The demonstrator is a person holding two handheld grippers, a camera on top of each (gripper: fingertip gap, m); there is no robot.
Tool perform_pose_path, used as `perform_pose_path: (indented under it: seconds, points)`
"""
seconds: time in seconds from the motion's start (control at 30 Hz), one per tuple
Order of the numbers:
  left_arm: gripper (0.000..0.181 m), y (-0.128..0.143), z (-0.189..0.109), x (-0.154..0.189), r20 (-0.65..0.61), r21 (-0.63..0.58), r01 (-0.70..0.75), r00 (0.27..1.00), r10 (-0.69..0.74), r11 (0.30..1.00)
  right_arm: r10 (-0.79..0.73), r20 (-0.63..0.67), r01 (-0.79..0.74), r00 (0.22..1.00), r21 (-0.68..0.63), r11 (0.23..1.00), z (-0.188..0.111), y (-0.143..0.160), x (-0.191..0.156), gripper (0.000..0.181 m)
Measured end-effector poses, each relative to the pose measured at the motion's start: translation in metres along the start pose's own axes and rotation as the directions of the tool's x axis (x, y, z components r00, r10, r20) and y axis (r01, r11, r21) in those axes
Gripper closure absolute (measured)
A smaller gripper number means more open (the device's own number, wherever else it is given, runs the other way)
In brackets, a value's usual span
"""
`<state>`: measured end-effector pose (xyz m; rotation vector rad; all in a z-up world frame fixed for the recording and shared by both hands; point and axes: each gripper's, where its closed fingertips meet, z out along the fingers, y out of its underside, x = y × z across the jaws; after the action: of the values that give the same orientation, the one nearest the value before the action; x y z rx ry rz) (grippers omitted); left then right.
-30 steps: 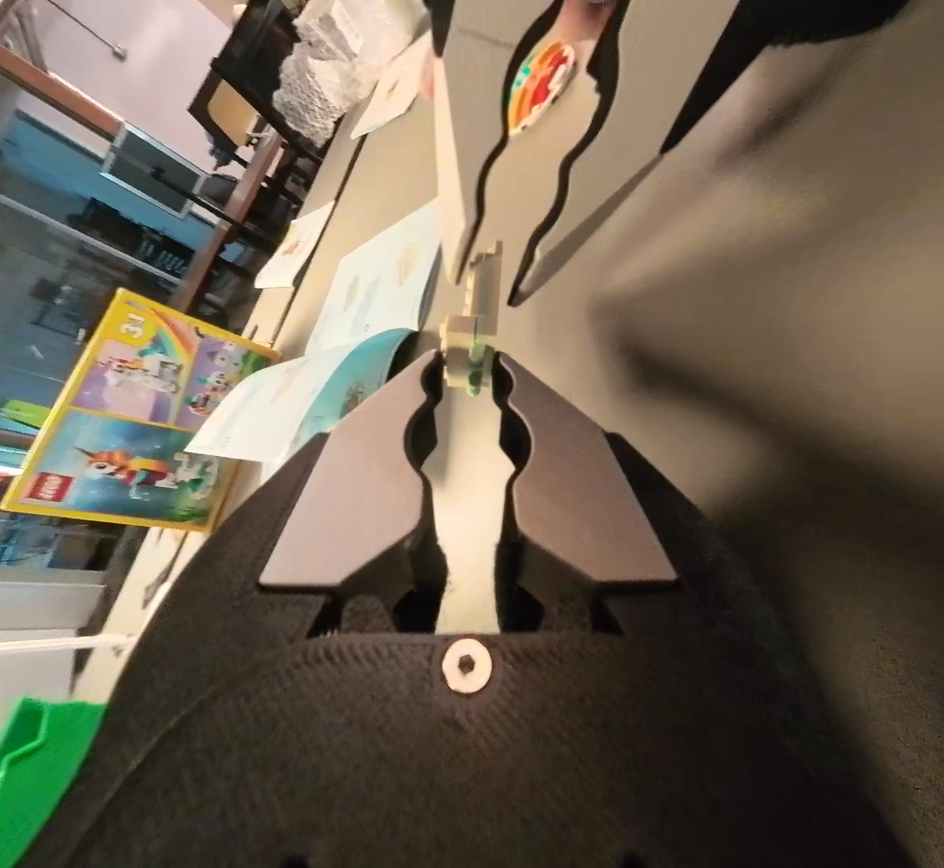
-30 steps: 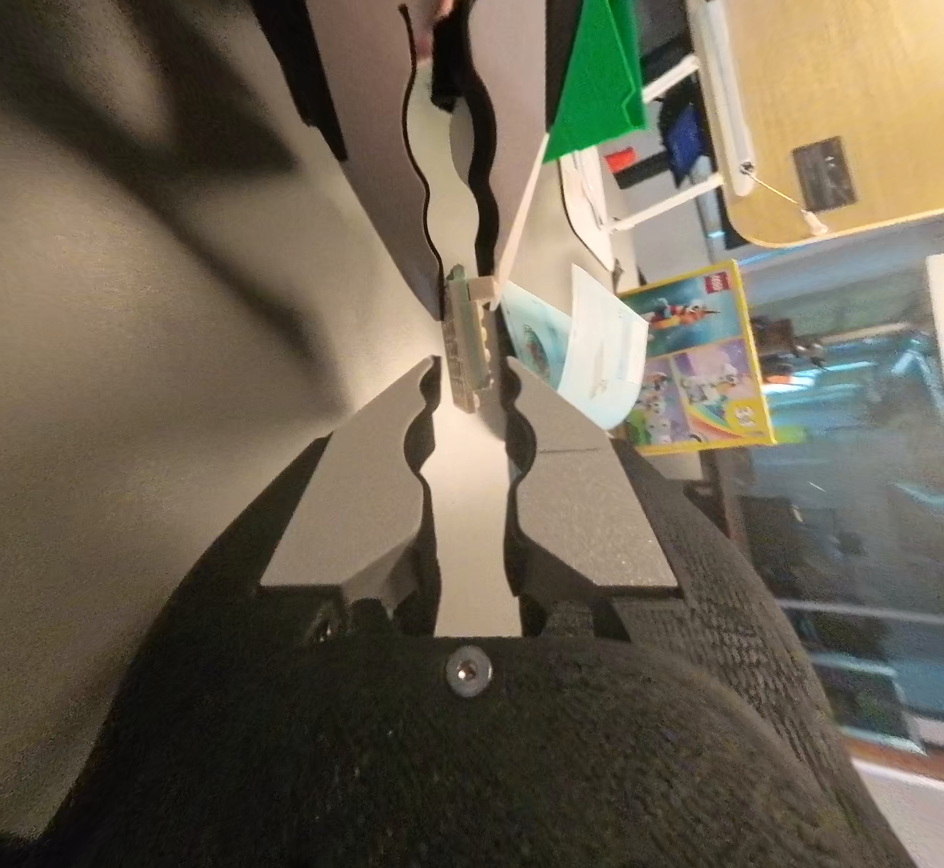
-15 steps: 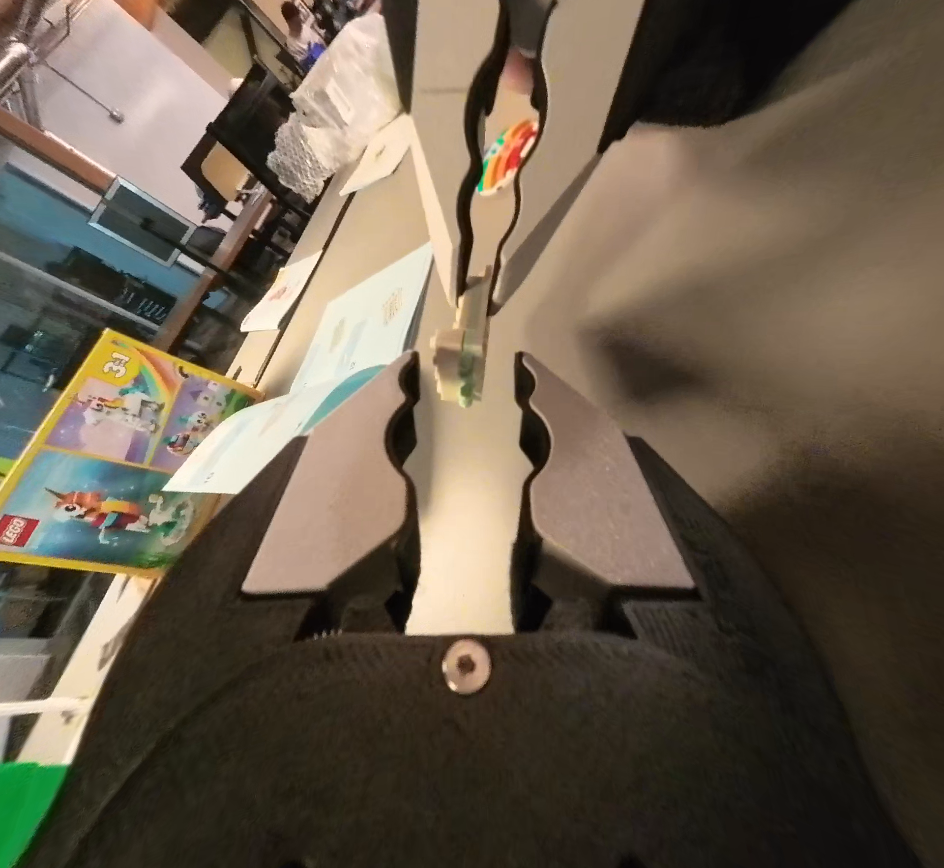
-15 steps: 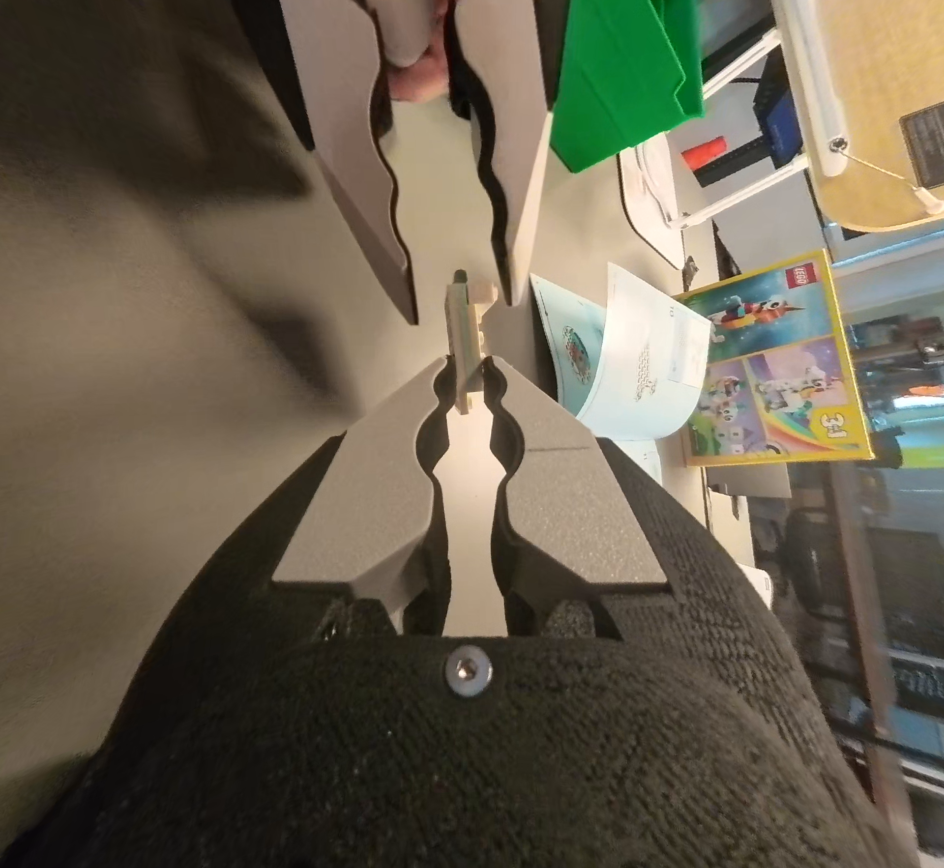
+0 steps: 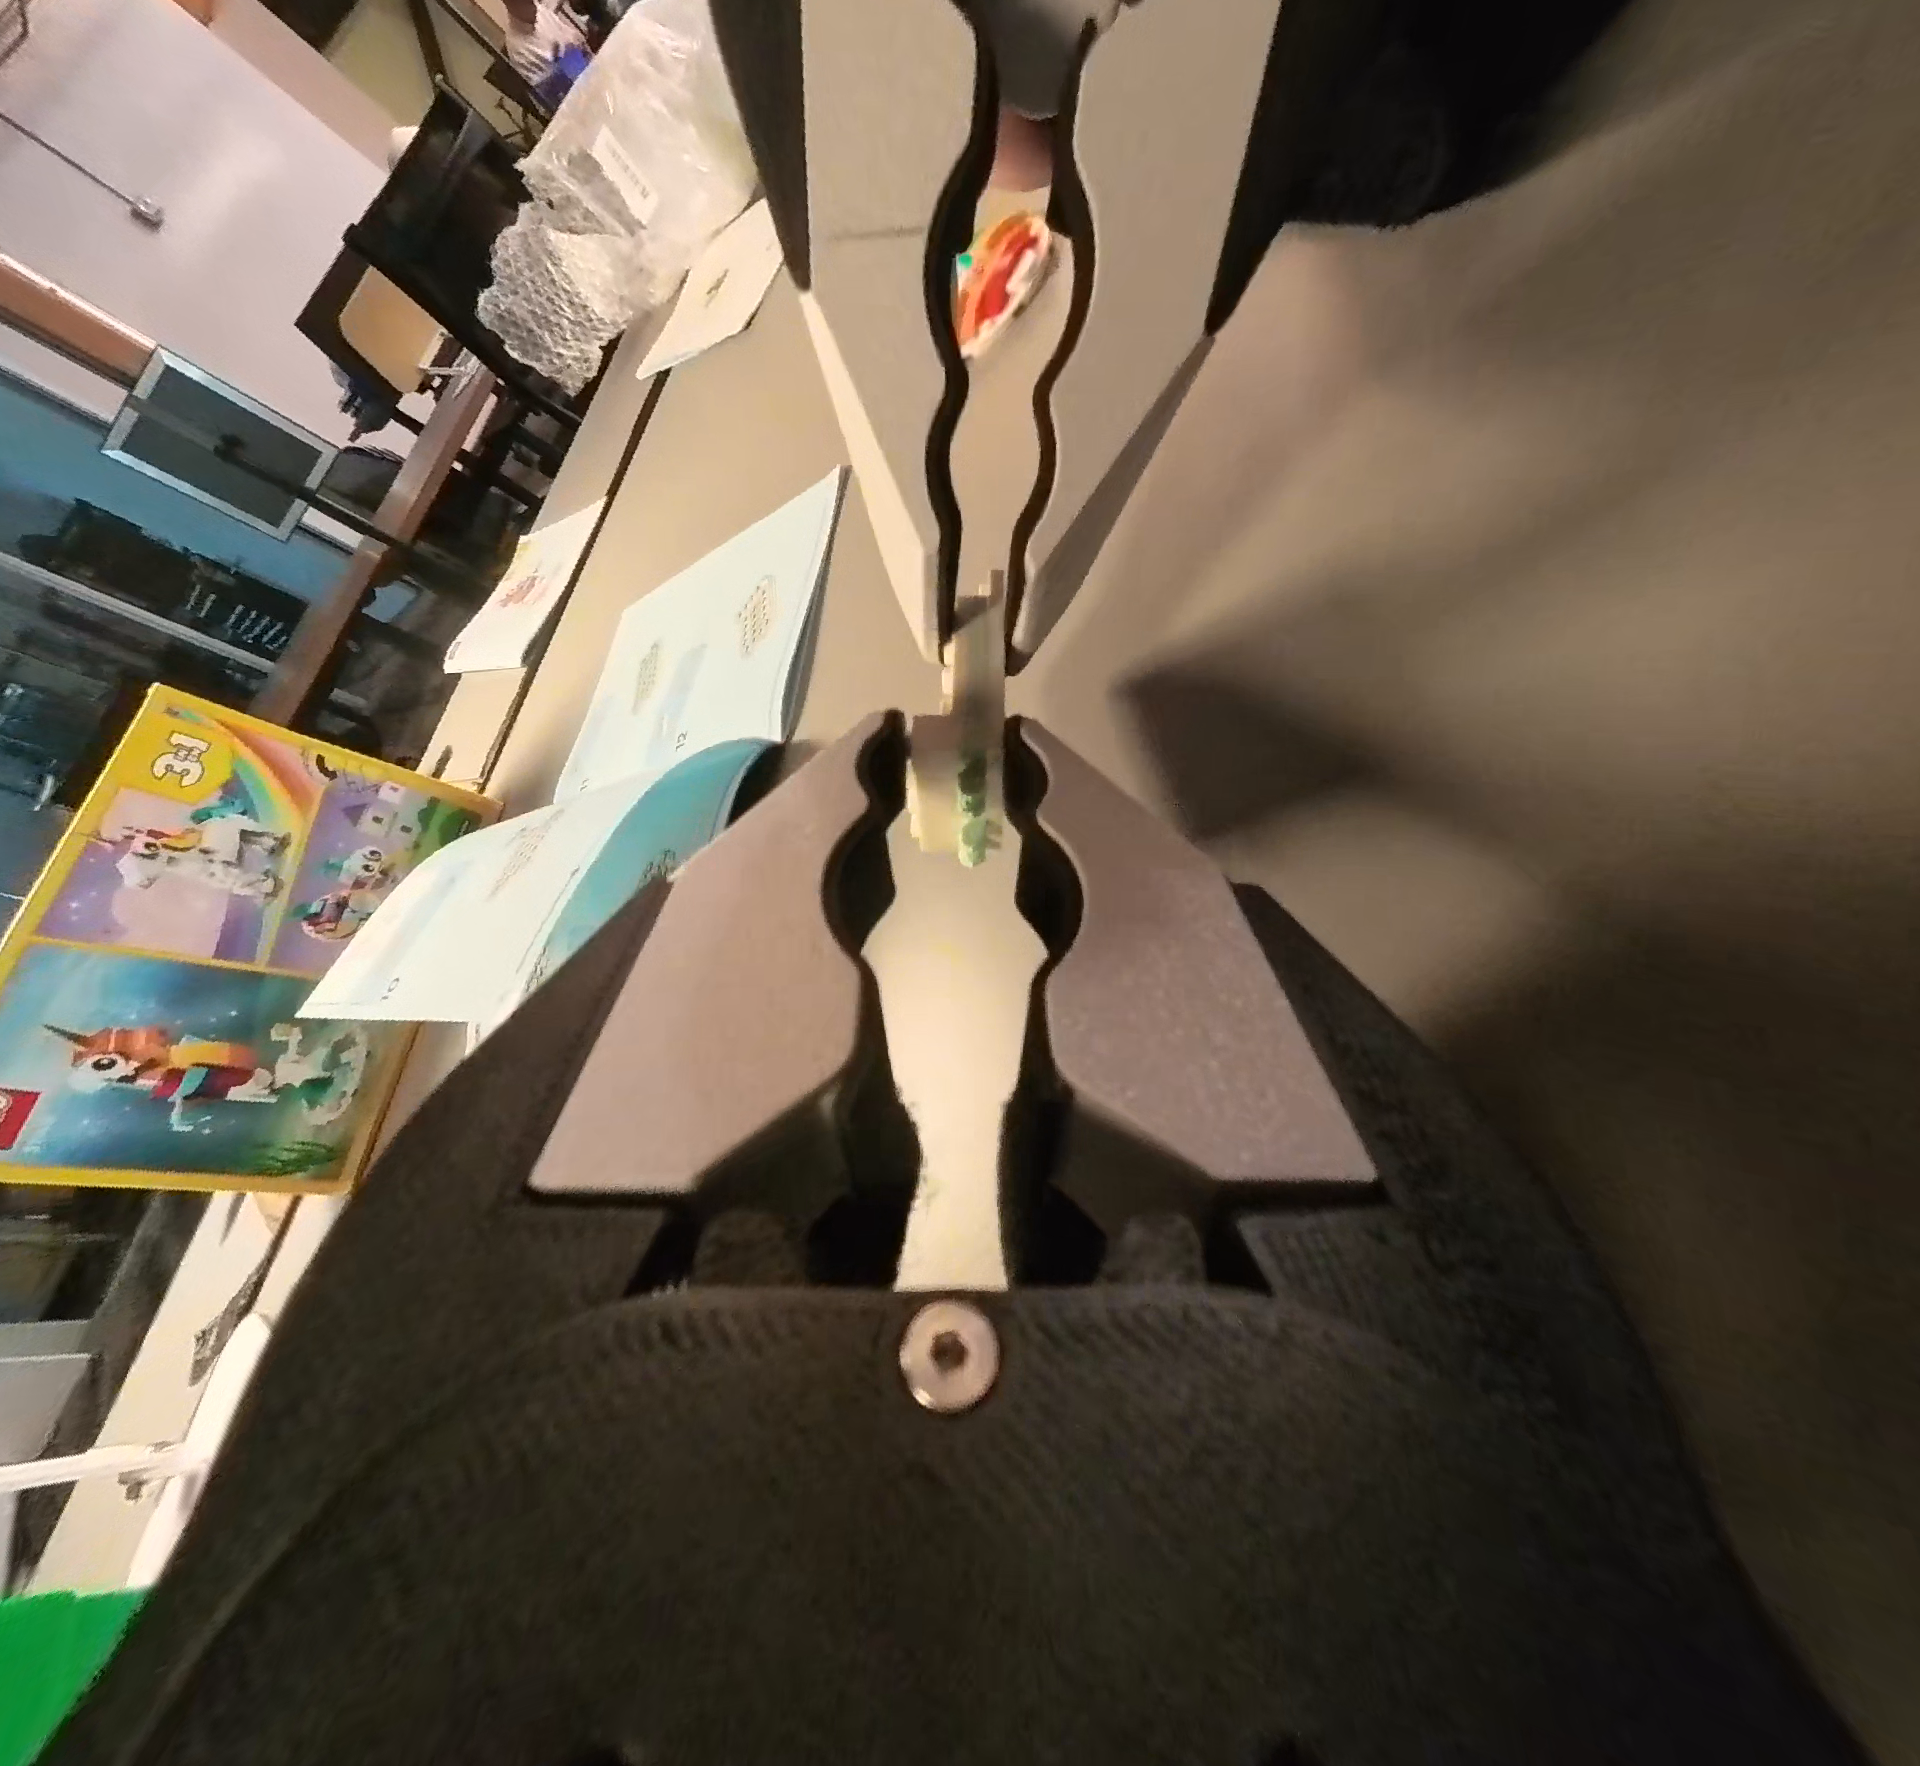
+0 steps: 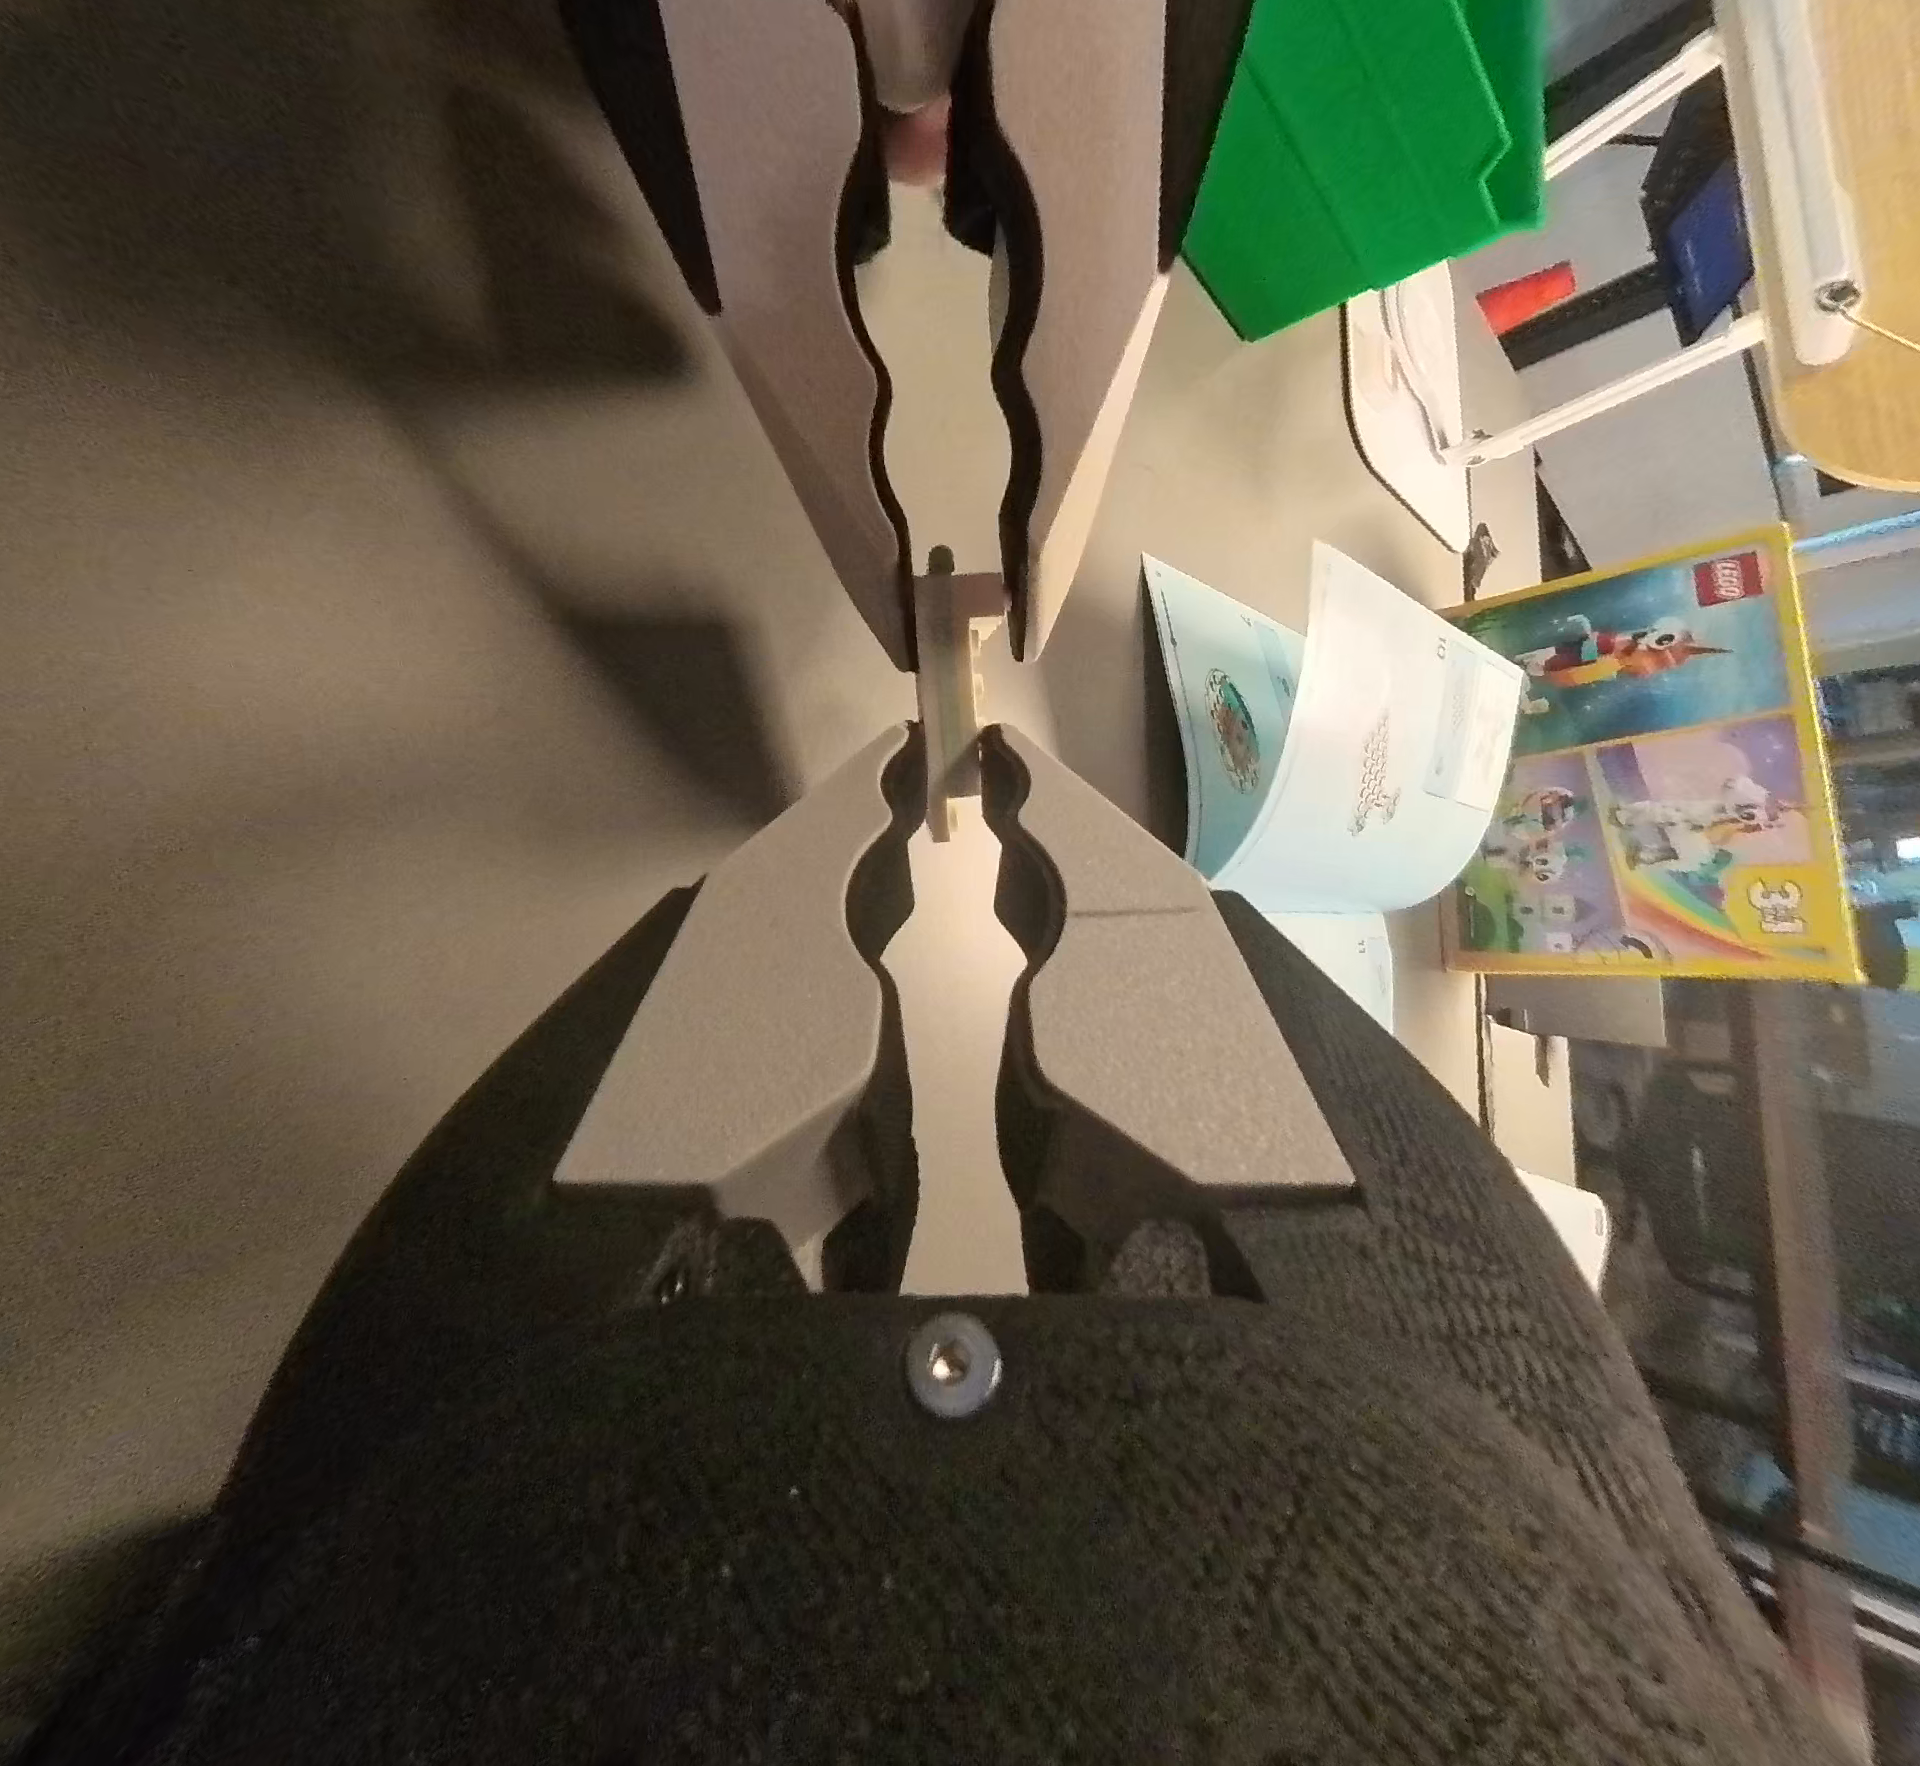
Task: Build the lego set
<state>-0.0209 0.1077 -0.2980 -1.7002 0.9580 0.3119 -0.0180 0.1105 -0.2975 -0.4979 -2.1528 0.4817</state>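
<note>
The table (image 5: 727, 428) ran grey under both grippers, with a room of desks and glass beyond at nine o'clock. A box (image 5: 197, 968) lay at eight o'clock, an open booklet (image 5: 582, 875) beside it, a green bin (image 6: 1371, 85) at one o'clock in the right view. The left gripper (image 5: 956, 760) and right gripper (image 6: 951, 745) met tip to tip, each nearly closed on one end of the small lego piece (image 5: 961, 781), held in the air at centre. Uneven squeezing or a twist could have popped the bricks apart or dropped them.
</note>
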Motion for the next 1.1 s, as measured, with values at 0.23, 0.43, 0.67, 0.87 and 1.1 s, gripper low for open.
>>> perform_pose_path:
  seconds: [0.23,0.43,0.67,0.87,1.1]
  points:
    - [0.163,0.001,0.003,0.0,-0.003,0.017,0.068,0.998,-0.068,0.998,-0.013,-0.042,0.014,0.999,0.003,1.0,0.003,0.002,0.001,0.172]
    - [0.126,-0.002,0.004,-0.01,-0.075,0.026,0.369,0.927,-0.366,0.929,-0.195,-0.253,0.192,0.947,-0.037,0.981,-0.006,0.007,0.017,0.172]
    - [0.144,-0.022,0.0,-0.02,-0.28,0.101,0.71,0.693,-0.665,0.697,-0.389,-0.402,0.402,0.829,-0.056,0.914,-0.023,-0.01,0.027,0.172]
    - [0.144,-0.006,0.006,-0.015,-0.215,0.004,0.632,0.757,-0.616,0.775,-0.391,-0.371,0.411,0.842,-0.028,0.911,-0.019,-0.004,0.019,0.155]
    - [0.144,0.013,0.015,0.007,-0.22,-0.177,0.521,0.806,-0.549,0.835,0.018,-0.469,0.035,0.883,0.106,0.994,-0.053,0.076,0.065,0.138]
